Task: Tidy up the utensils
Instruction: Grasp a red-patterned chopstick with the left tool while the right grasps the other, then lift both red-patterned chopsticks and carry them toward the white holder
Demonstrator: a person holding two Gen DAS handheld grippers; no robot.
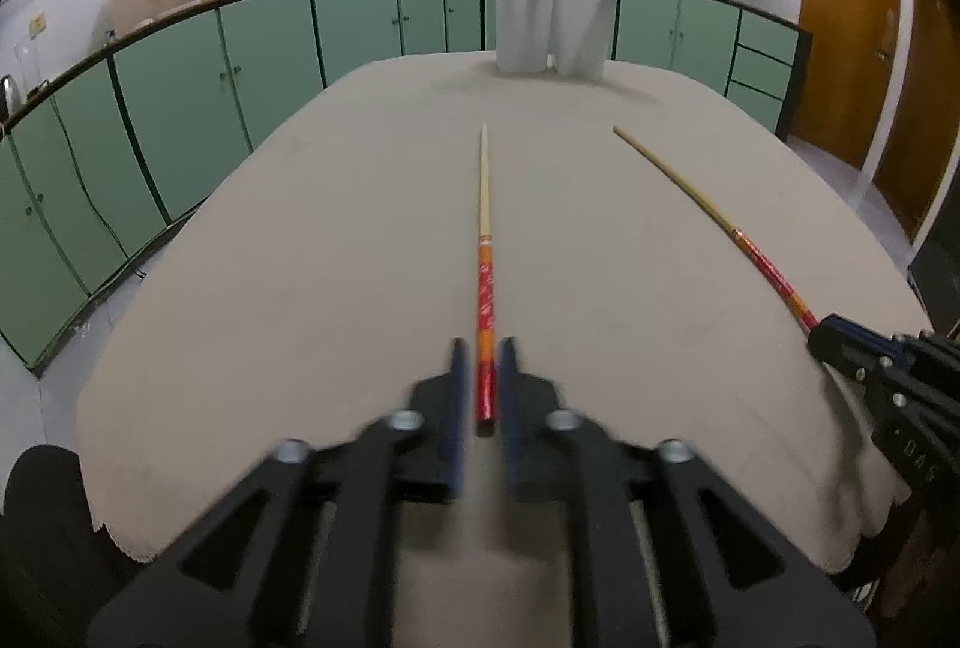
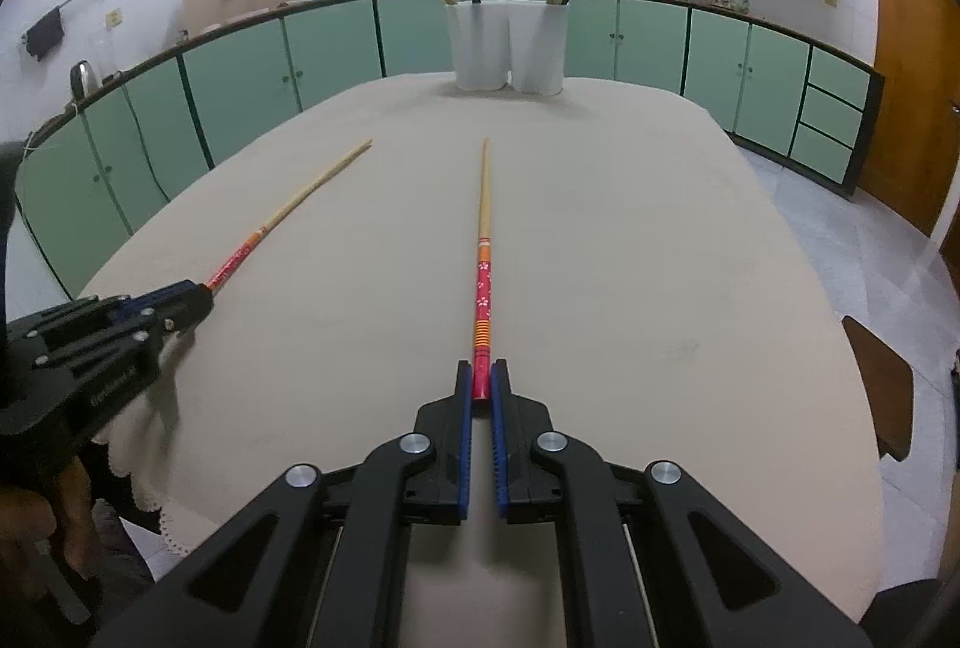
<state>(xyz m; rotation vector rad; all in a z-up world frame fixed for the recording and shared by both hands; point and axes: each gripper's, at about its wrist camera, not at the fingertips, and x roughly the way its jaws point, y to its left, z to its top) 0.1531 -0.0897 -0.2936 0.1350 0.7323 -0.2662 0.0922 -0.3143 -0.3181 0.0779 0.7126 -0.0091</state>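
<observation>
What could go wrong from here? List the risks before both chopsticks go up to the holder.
1. The left gripper has gaps beside its chopstick; lifting now could drop it.
2. The right gripper pinches only the very end of its chopstick, so the long free end may swing or twist out.
3. The white holder already has chopsticks leaning out; an incoming tip could catch them.

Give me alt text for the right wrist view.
The right claw is shut on the red end of a chopstick pointing toward two white holders across the beige table. At left, the left claw meets a second chopstick.
</observation>
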